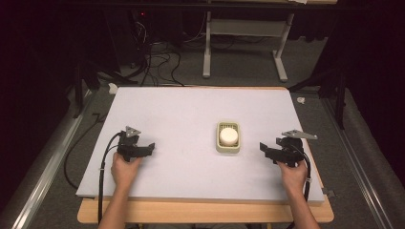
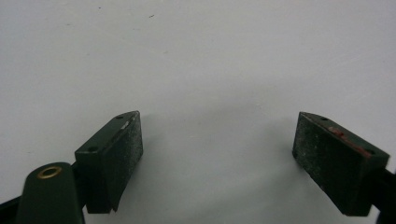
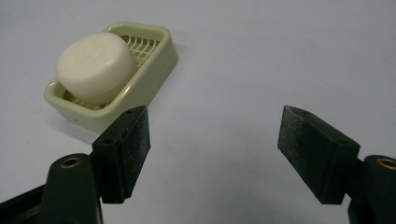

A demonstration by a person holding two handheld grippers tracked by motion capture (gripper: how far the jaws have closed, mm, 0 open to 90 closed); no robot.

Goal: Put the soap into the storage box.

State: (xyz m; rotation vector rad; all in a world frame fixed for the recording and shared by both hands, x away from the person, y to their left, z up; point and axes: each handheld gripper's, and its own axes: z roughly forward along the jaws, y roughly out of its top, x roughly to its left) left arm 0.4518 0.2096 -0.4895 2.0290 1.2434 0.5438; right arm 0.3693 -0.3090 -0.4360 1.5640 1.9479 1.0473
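bench point(image 1: 181, 109) carries a white sheet with one item set on it: a pale green soap dish point(image 1: 228, 148) holding a round white soap bar point(image 1: 228, 136), lying right of centre; the bar sits in the dish on its ribbed grid, seen clearly in the right gripper view as soap bar point(image 3: 95, 65) in soap dish point(image 3: 154, 74); left claw point(image 1: 152, 147) rests low on the sheet, well apart from the dish, jaws released and wide with nothing between them, left claw point(image 2: 217, 154) over bare sheet; right claw point(image 1: 262, 147) is near the dish on its right side, jaws likewise released and empty, right claw point(image 3: 215, 154) with the dish ahead and off to the left of its line; judgement: the step in hand is the right claw's approach to the soap; to do it well, swing the claw left until the bar sits centred between the jaws, keep them wide, come in above the dish rim, and close on the bar's rounded sides; the bar looks smooth and may slip, so grip level and firm; the light dish may slide if nudged.
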